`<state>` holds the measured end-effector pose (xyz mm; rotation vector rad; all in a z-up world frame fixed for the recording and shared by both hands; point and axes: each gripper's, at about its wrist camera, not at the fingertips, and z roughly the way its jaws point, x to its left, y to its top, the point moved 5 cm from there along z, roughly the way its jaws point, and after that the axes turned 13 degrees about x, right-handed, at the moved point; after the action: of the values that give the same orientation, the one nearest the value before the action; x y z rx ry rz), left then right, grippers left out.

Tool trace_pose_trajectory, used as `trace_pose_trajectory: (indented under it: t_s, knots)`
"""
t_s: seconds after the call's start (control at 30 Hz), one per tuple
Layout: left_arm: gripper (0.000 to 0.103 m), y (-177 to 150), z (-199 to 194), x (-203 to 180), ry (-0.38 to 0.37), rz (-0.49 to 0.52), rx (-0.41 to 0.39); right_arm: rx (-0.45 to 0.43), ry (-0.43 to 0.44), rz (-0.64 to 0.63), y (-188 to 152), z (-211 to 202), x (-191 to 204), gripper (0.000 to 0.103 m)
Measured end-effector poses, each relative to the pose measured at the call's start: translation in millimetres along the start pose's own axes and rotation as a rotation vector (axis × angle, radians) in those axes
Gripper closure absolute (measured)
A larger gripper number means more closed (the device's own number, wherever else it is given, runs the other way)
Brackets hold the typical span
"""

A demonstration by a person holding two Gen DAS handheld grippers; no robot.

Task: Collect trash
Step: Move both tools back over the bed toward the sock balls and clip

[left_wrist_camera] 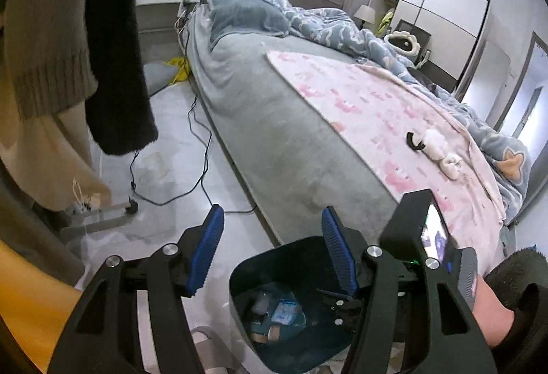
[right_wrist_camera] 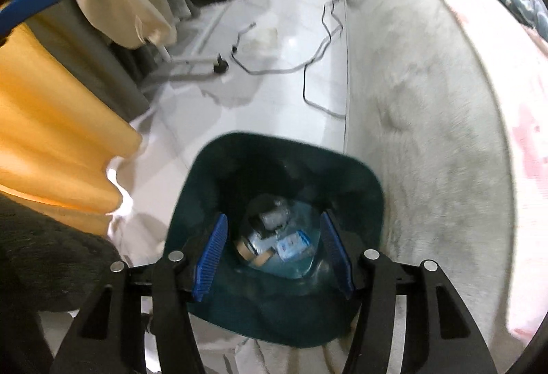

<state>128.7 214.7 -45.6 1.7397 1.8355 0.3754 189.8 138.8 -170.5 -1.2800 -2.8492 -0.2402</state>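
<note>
Right claw [right_wrist_camera: 274, 254] hung parted and empty above the bin [right_wrist_camera: 359, 175]; withdrawing straight upward would clear its rim, judged best.

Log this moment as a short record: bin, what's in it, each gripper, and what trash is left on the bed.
bin: dark teal trash bin on the floor beside the bed
bin contents: crumpled wrappers and packets at the bottom
left gripper: open, nothing between the jaws, above the floor and the bin's rim
right gripper: open and empty, directly over the bin
left on bed: white crumpled tissues and a small black item on the pink blanket
floor: black cable trailing beside the bed
</note>
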Motion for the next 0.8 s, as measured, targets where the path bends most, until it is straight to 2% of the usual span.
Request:
trace_pose_trajectory:
  t_s: [0.2, 0.37, 0.5, 0.63, 0.8]
  knots:
    - [0.037, 19, -19, -28, -0.029, 0.057, -0.054, -0.124, -0.007, 0.018, -3, -46, -19, 0.041]
    - [0.034, 28, -20, -51, -0.032, 0.119, -0.061, -0.218, -0.017, 0.047, -6, -78, -42, 0.036]
    - [0.032, 34, -16, -69, -0.053, 0.150, -0.062, -0.260, -0.030, 0.065, -10, -97, -60, 0.033]
    - [0.030, 45, -14, -88, -0.127, 0.152, -0.065, -0.301, -0.021, 0.098, -15, -116, -84, 0.032]
    - [0.026, 57, -12, -112, -0.147, 0.187, -0.082, -0.331, -0.041, 0.109, -21, -135, -111, 0.032]
